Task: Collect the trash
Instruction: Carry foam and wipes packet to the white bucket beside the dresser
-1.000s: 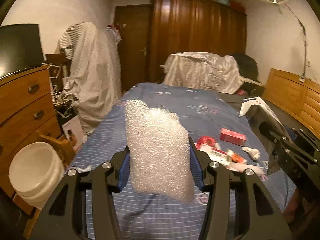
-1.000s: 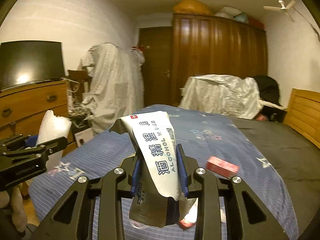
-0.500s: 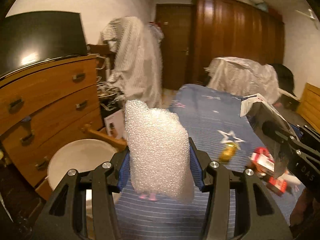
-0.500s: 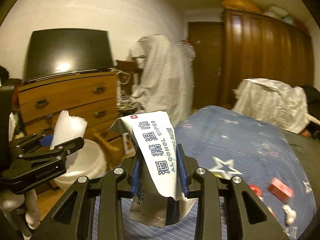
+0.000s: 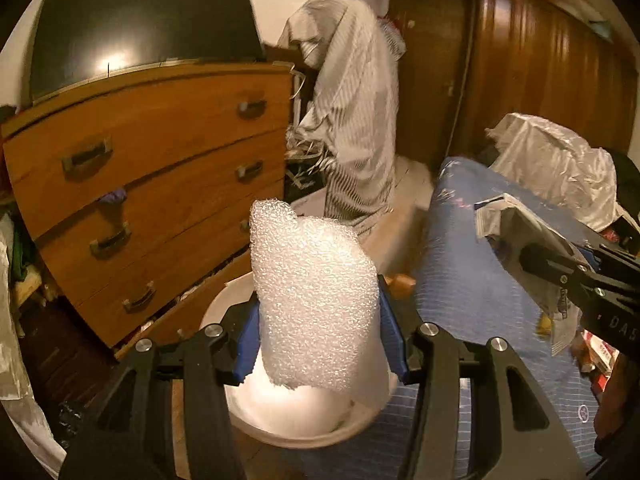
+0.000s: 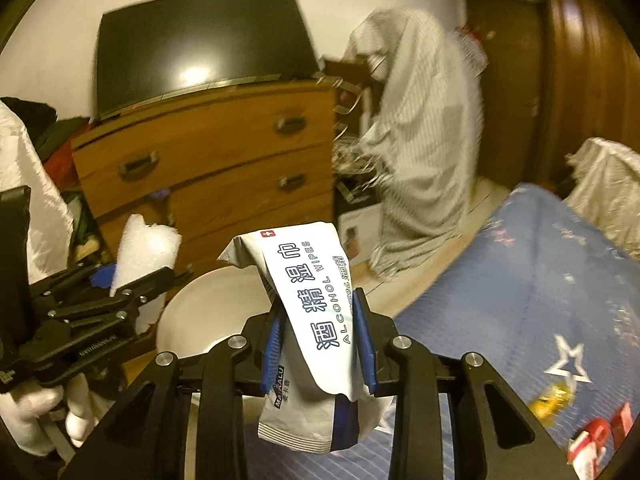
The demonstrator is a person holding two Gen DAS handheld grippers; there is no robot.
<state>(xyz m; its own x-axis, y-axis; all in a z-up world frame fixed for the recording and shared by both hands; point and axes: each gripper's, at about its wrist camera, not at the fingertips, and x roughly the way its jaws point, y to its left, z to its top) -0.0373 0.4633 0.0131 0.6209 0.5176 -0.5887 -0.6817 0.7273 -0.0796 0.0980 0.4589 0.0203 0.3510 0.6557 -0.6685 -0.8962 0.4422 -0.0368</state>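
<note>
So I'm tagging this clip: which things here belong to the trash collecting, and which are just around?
Job: foam piece in left gripper; alcohol wipes pack in right gripper; white bin; wrappers on bed.

Around: dresser, TV, draped cloth, wardrobe.

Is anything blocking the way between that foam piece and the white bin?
Nothing visible. The foam, held in the left gripper, hangs right over the open bin, with no lid or object between them.

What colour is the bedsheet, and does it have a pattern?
The bedsheet is blue with thin pale stripes and white stars. The right wrist view shows it best.
</note>
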